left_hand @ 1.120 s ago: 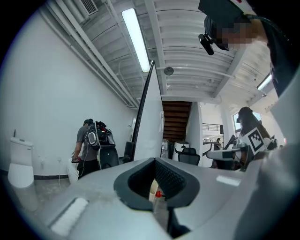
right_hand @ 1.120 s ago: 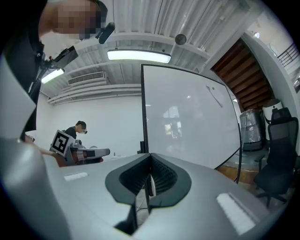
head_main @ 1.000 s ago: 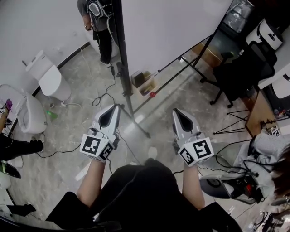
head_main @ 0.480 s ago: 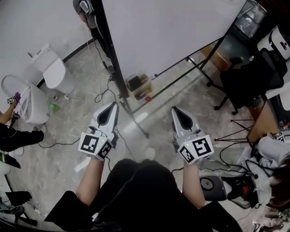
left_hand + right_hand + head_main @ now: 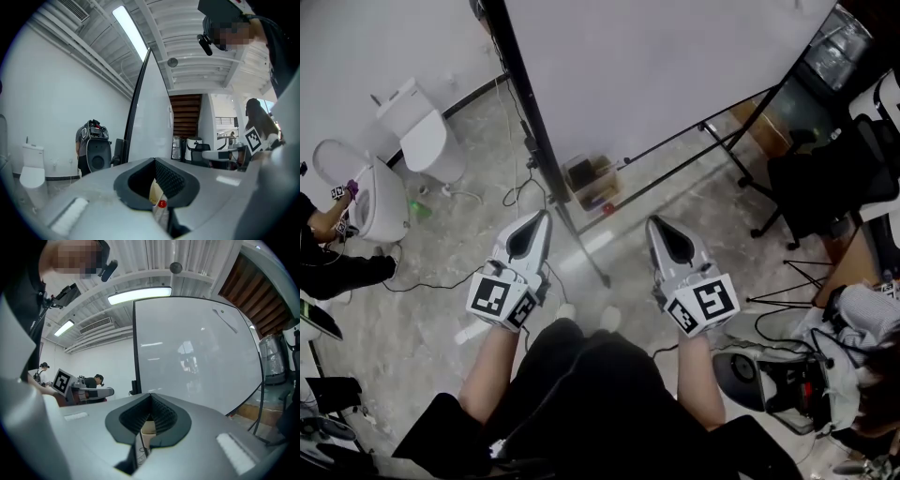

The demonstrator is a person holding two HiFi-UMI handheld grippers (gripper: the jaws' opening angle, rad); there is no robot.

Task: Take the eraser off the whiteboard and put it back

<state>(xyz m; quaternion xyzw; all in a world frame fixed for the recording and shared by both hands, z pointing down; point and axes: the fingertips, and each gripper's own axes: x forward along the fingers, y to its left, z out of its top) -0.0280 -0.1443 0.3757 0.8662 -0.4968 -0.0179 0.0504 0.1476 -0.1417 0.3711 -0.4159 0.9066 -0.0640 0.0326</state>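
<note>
The whiteboard (image 5: 656, 66) stands ahead on a black frame. It fills the right gripper view (image 5: 197, 352), and the left gripper view shows it edge-on (image 5: 150, 122). I cannot make out an eraser on it in any view. In the head view my left gripper (image 5: 536, 225) and my right gripper (image 5: 661, 230) are held level side by side, a short way in front of the board's foot. Both are shut with nothing between the jaws, as the left gripper view (image 5: 154, 161) and the right gripper view (image 5: 150, 397) also show.
A black stand leg (image 5: 581, 248) runs across the floor between the grippers. A cardboard box (image 5: 591, 178) sits at the board's foot. Two toilets (image 5: 422, 141) stand at the left, and a black office chair (image 5: 834, 178) at the right. Cables lie on the floor. A person with a backpack (image 5: 91, 150) stands beyond the board.
The whiteboard has come nearer and now fills more of the head view. Both grippers have moved forward with the person and stay shut.
</note>
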